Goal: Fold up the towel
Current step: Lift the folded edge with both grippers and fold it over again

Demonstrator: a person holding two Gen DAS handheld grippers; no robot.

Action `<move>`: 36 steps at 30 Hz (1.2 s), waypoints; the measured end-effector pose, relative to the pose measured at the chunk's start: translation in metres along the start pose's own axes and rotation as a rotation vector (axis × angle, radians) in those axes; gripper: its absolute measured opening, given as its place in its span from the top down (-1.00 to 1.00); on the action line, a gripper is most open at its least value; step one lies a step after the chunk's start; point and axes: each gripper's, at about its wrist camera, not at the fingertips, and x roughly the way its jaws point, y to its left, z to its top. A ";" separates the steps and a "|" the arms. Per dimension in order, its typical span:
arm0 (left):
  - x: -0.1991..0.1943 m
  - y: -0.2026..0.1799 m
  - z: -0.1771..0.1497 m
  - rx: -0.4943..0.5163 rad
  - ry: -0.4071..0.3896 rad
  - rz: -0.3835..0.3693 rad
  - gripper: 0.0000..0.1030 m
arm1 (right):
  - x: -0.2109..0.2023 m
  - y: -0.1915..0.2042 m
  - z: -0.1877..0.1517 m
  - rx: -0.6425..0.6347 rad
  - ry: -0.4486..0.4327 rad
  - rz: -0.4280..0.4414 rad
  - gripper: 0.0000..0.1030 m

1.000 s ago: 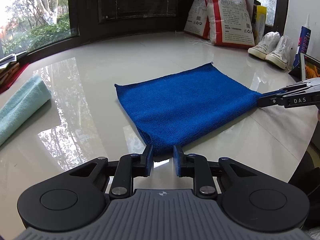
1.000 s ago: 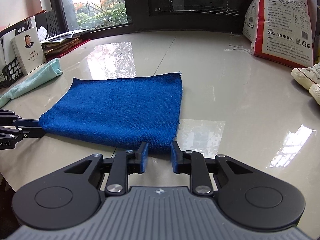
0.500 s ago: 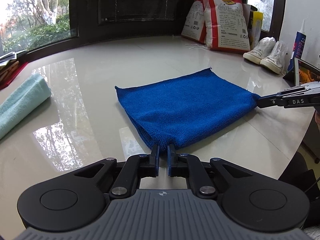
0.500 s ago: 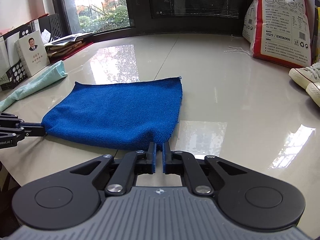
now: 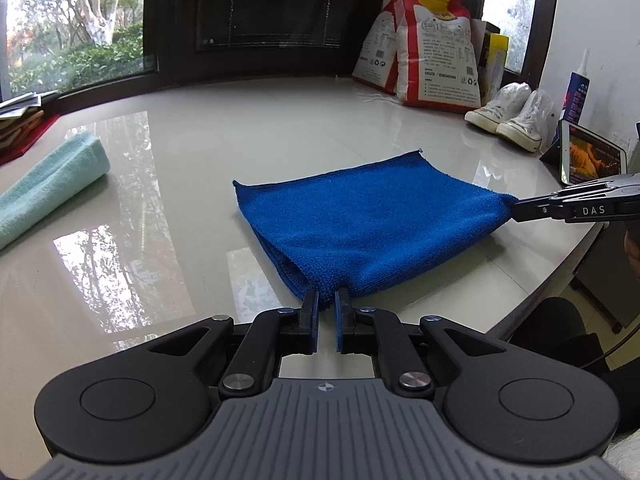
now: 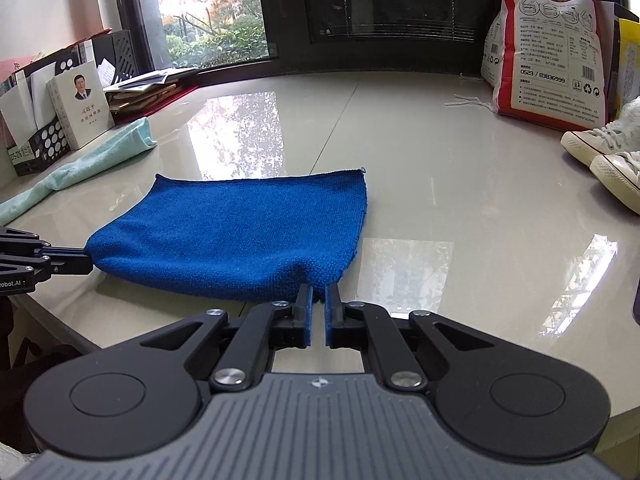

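With the towel [image 5: 368,224] lying doubled on the table [image 5: 168,168], one near corner is pinched by the left gripper [image 5: 327,302] and the other by the right gripper [image 6: 318,294], and either thin bite could be lost if the cloth is lifted unevenly.

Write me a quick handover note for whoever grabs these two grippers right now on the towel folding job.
Left hand-held gripper: shut on the near left corner of the blue towel.
Right hand-held gripper: shut on the near right corner of the same towel.
Towel: lies flat on the glossy table, already doubled over once, with layered edges showing at the near left corner. Both gripped corners are at the table's near edge.
A light green towel lies off to the left, untouched.
Done: one fold, both near corners gripped.
Left: probably lift both corners and carry them over to the far edge for the next fold, then release.
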 end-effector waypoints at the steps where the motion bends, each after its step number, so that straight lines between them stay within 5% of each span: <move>1: -0.002 -0.001 -0.001 -0.004 -0.001 -0.002 0.82 | -0.002 0.001 -0.001 -0.001 -0.002 0.000 0.88; 25: -0.026 0.009 0.014 -0.044 -0.075 0.013 0.82 | -0.024 0.005 0.005 0.004 -0.059 -0.014 0.88; 36: -0.017 -0.003 0.003 0.033 0.008 -0.050 0.71 | -0.020 0.003 0.007 0.003 -0.049 -0.013 0.88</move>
